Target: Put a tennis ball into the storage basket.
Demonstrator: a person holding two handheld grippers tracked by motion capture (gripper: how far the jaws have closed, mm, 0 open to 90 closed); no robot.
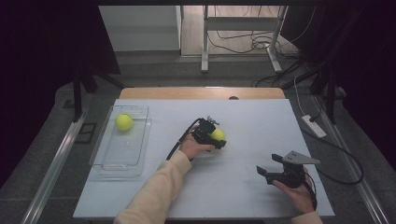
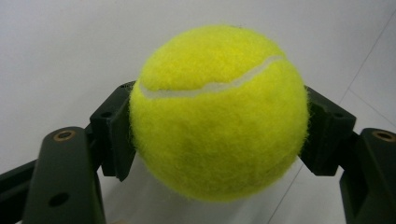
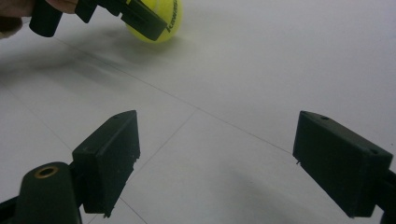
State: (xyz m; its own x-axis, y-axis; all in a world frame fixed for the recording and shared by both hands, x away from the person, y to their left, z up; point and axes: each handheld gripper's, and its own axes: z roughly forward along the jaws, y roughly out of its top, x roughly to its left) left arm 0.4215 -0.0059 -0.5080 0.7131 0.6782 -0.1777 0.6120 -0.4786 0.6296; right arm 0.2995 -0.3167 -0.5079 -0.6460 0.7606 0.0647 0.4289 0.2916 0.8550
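Left gripper (image 2: pixel 219 135) clamps the ball (image 2: pixel 218 112); tray (image 1: pixel 108 163) lies to its left; right gripper (image 3: pixel 217 163) gapes, idle

The left arm, in a cream long sleeve (image 1: pixel 154 189), runs from the bottom centre of the high view up toward the middle of the frame, its bare hand (image 1: pixel 194 147) wrapped around the black left hand-held gripper (image 1: pixel 219 136). In the left gripper view its two black jaws stand pressed against either side of a fuzzy yellow-green tennis ball (image 2: pixel 218 112), clamped firmly. The right hand (image 1: pixel 299 193) sits in the lower right of the high view, gripping the black right hand-held gripper (image 1: pixel 267 170) with its grey three-cornered top plate, which points left. In the right gripper view its jaws stand wide apart with nothing between them.
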